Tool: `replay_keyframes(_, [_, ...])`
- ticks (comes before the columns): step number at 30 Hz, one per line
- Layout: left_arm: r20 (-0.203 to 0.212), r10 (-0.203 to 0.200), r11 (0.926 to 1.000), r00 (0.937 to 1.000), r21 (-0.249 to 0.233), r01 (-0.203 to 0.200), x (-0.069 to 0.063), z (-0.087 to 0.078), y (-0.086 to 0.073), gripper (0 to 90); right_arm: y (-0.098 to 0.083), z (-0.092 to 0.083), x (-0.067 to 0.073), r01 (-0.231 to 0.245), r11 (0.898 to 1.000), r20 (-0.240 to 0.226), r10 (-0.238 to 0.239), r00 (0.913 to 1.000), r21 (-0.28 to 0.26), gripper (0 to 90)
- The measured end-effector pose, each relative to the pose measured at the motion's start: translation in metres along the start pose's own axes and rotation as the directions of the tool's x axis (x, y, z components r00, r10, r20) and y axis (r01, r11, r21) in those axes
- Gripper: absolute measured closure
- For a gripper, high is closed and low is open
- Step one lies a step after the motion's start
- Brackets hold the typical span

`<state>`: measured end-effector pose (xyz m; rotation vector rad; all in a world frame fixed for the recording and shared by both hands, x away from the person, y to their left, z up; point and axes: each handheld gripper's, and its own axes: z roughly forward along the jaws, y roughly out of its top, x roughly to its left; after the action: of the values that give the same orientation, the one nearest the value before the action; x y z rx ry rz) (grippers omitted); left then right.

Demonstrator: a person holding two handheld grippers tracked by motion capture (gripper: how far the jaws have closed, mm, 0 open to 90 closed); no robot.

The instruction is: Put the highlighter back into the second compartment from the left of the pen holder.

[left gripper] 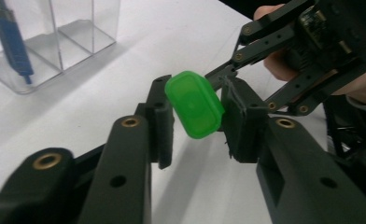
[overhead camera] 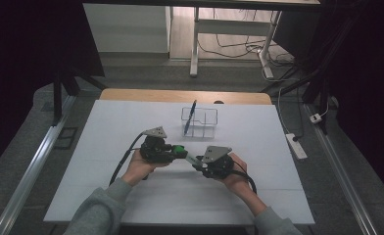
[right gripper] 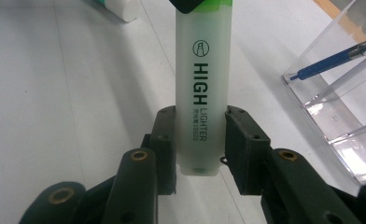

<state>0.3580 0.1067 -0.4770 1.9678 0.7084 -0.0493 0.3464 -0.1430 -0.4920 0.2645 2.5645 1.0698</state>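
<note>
Left gripper — jaws clamped on green cap; right gripper — jaws gripping highlighter barrel above white table; clear organizer near.

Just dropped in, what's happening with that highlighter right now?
A person works two tongs over the white table. The right tongs are shut on the highlighter barrel. The left tongs are closed on its green cap. Behind stands a clear organizer with a blue pen in it.
</note>
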Motion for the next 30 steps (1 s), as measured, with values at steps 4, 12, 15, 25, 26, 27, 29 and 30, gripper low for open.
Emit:
replay_keyframes(4, [0.024, -0.003, 1.0, 0.9997, 0.0, 0.003, 0.001, 0.0, 0.0, 68.4, 0.0, 0.001, 0.001, 0.008, 1.0, 0.005, -0.008, 1.0, 0.004, 65.2])
replay_keyframes(12, [0.033, 0.01, 0.9999, 0.9994, -0.011, -0.01, -0.001, -0.003, 0.001, 70.6, -0.002, -0.002, -0.002, -0.045, 0.998, -0.027, 0.044, 0.9986, -0.038, 60.7])
replay_keyframes(15, [0.023, 0.007, 0.9997, 0.9997, -0.023, -0.007, 0.0, -0.007, 0.002, 70.7, -0.004, -0.007, -0.006, -0.101, 0.992, -0.037, 0.098, 0.9945, -0.072, 54.7])
replay_keyframes(25, [-0.017, 0.004, 0.9985, 0.9998, -0.054, -0.005, 0.002, -0.017, 0.004, 70.7, -0.022, -0.033, -0.017, -0.23, 0.967, -0.034, 0.227, 0.9732, -0.108, 47.4])
replay_keyframes(26, [-0.02, 0.004, 0.9985, 0.9998, -0.054, -0.005, 0.003, -0.018, 0.004, 70.7, -0.024, -0.036, -0.018, -0.237, 0.966, -0.029, 0.235, 0.9716, -0.107, 46.7])
replay_keyframes(27, [-0.022, 0.004, 0.9984, 0.9998, -0.057, -0.005, 0.003, -0.018, 0.004, 70.7, -0.027, -0.038, -0.018, -0.247, 0.963, -0.028, 0.245, 0.9691, -0.11, 46.3])
replay_keyframes(29, [-0.025, 0.003, 0.9982, 0.9997, -0.059, -0.005, 0.003, -0.019, 0.004, 70.7, -0.032, -0.043, -0.021, -0.27, 0.957, -0.027, 0.268, 0.963, -0.111, 45.1])
replay_keyframes(30, [-0.029, 0.003, 0.9981, 0.9996, -0.062, -0.005, 0.003, -0.02, 0.004, 70.6, -0.033, -0.044, -0.021, -0.276, 0.955, -0.022, 0.275, 0.9612, -0.11, 44.5])
